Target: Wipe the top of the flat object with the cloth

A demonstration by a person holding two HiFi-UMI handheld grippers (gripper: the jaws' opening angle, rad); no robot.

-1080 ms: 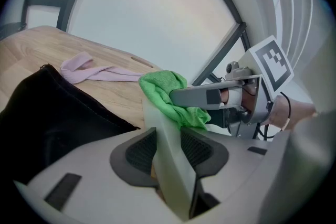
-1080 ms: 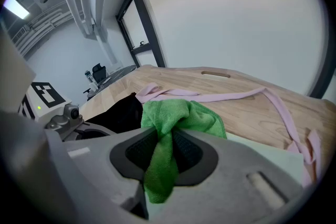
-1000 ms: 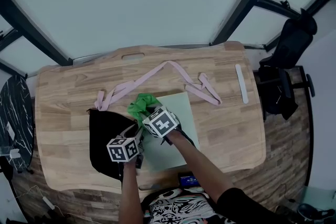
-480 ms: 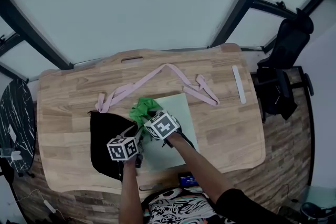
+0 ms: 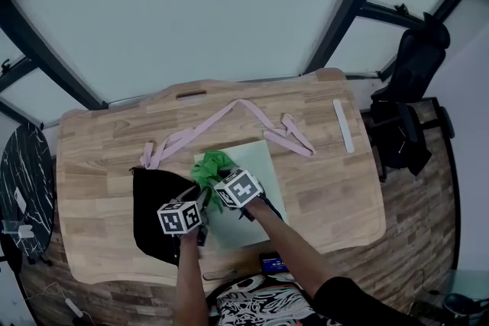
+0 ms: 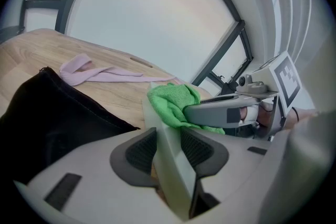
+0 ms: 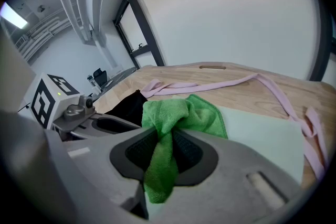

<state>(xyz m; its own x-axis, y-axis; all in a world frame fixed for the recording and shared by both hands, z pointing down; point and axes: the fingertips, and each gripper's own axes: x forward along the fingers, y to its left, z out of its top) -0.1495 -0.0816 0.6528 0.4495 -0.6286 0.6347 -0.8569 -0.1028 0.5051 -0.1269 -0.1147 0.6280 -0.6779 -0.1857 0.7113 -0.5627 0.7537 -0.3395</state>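
Both grippers are the same build. Left gripper (image 6: 168, 152) and right gripper (image 7: 163, 152): smooth light-grey plastic shells, rounded edges, dark ribbed pads (image 7: 137, 150) set in black recesses. Each carries a white cube (image 5: 182, 217) printed with black square markers, with a grey bracket and round knob next to it. Person: black short sleeve (image 5: 344, 300) on the right arm, black-and-white patterned garment (image 5: 256, 300) just below the worktop's (image 5: 99, 156) near edge.
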